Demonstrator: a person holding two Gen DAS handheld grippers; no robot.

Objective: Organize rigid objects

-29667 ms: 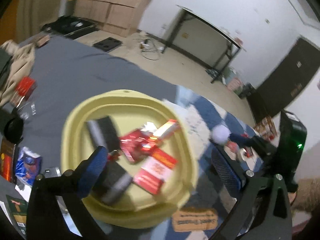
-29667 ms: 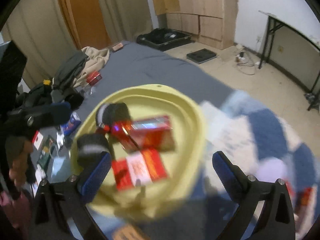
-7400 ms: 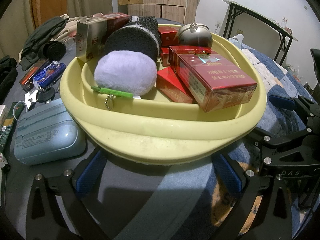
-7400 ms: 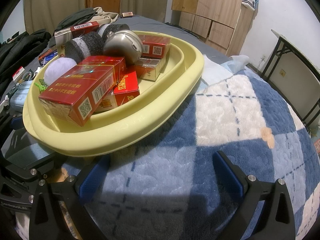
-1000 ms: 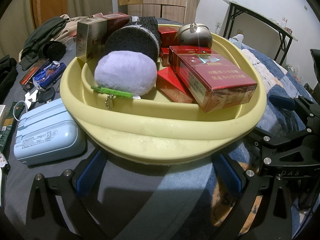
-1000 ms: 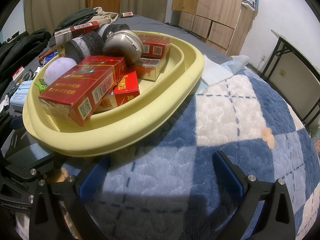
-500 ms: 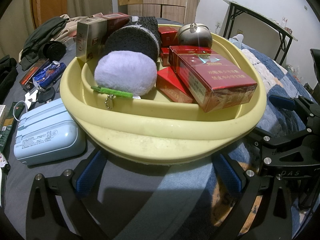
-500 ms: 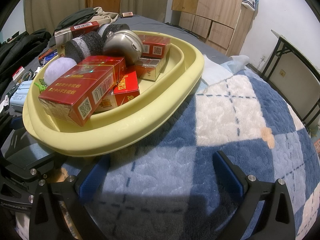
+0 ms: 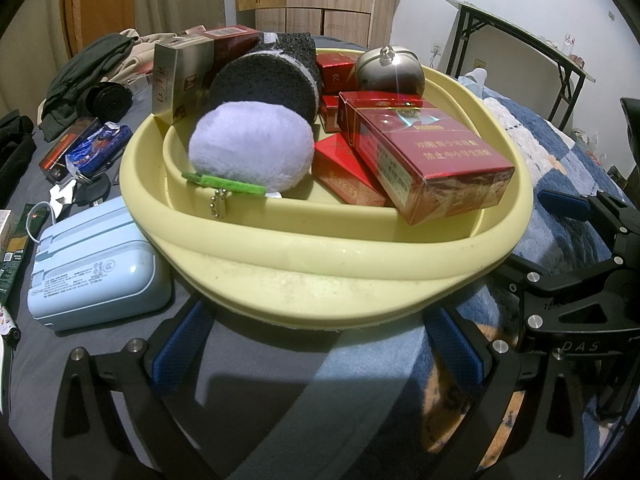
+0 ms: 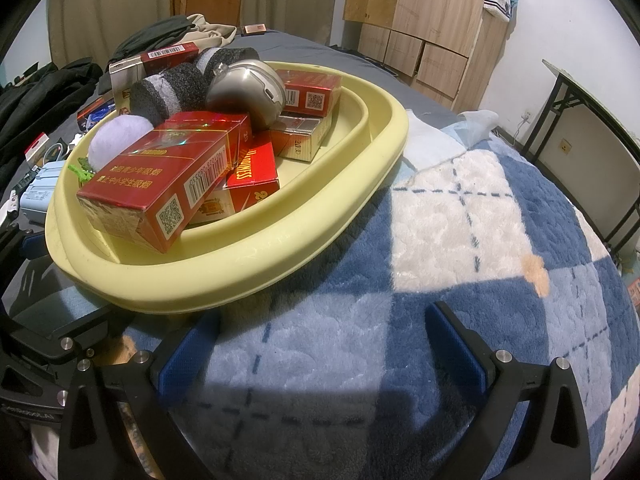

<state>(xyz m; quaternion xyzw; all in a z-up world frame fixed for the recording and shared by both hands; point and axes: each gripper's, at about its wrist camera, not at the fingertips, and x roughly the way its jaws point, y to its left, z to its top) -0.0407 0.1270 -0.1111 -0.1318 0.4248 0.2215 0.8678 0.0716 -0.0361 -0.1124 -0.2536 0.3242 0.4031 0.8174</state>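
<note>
Hiding lower cartons — top red carton (image 9: 428,156); basin (image 9: 320,264) base unseen.

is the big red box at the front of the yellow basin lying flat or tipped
Tipped. The big red box leans on the smaller red packs beneath it, its near end propped on the yellow basin rim.

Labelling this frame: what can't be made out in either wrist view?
- Yellow basin floor: both views, covered by the red cartons and purple plush ball.
- Blue case: right wrist view, mostly behind the basin rim.
- Dark round object on the grey sheet: left wrist view, too small to identify.
- Left hand-held gripper handle: cut off by the frame's bottom edge.
</note>
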